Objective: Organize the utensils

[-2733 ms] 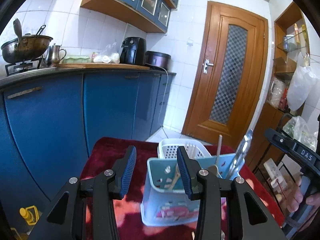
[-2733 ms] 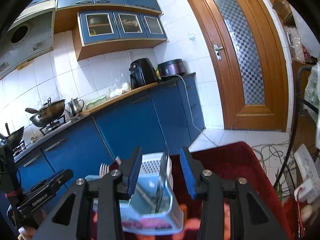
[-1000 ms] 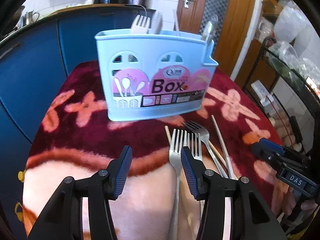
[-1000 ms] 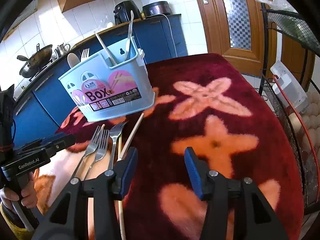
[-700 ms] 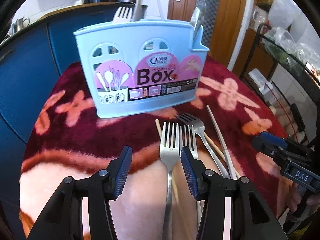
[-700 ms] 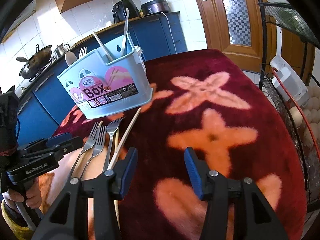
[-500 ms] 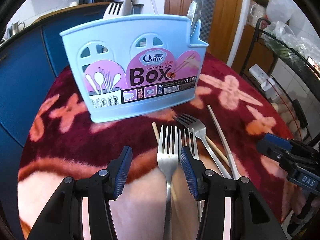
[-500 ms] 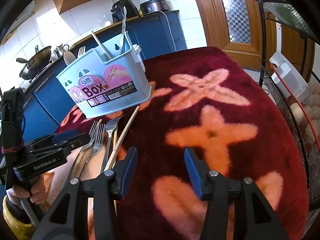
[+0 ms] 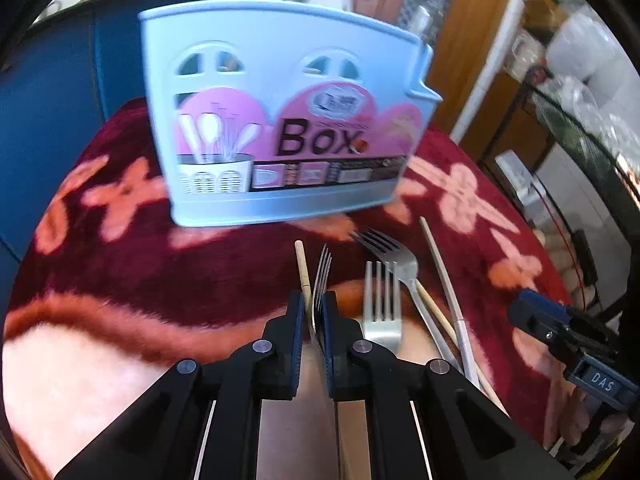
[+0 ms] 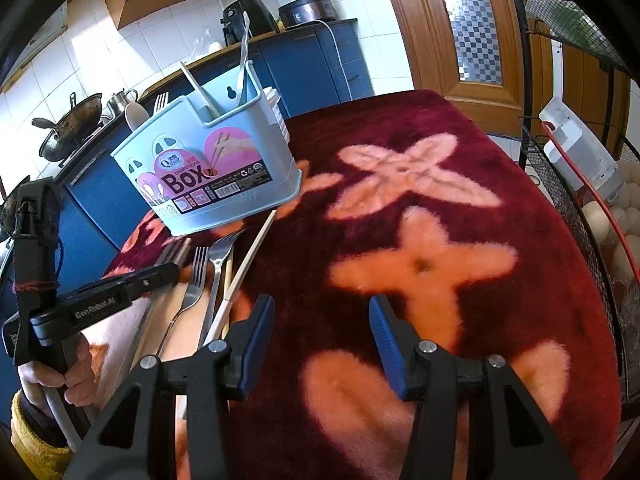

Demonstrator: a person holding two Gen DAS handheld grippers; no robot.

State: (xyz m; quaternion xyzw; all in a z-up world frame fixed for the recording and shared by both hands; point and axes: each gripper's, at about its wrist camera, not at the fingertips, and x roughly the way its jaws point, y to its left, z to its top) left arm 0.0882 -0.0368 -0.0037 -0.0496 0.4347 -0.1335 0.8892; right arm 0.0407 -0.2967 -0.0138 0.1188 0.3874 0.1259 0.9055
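Left gripper [image 9: 312,312]: its jaws have just been closing and are now clenched on a fork [image 9: 320,276], which is turned on its edge between the blue pads, tines forward.
Right gripper [image 10: 322,340]: it is held with jaws apart over the red floral tablecloth [image 10: 420,208]; nothing is between them.
Held fork, place: it is gripped at the neck just behind the tines, in front of the light blue utensil box [image 9: 280,120]; the handle runs back under the gripper and is mostly hidden.
Other utensils: two more forks [image 9: 382,304] lie flat just beside the held one, together with a wooden chopstick [image 9: 302,268] and a pale chopstick [image 9: 444,284]; all are near the box, on the cloth.
Box: it stands upright on the cloth and some utensils are already seen inside.
Handling, judged: the fork seems to be of metal, so it is stiff, rather light and smooth; it could slip or swing in a narrow grip. A hold near the neck is thought suitable, since the long handle can hang down.
Risk, judged: the neighbouring chopstick is very close to the left pad and could be dragged along.
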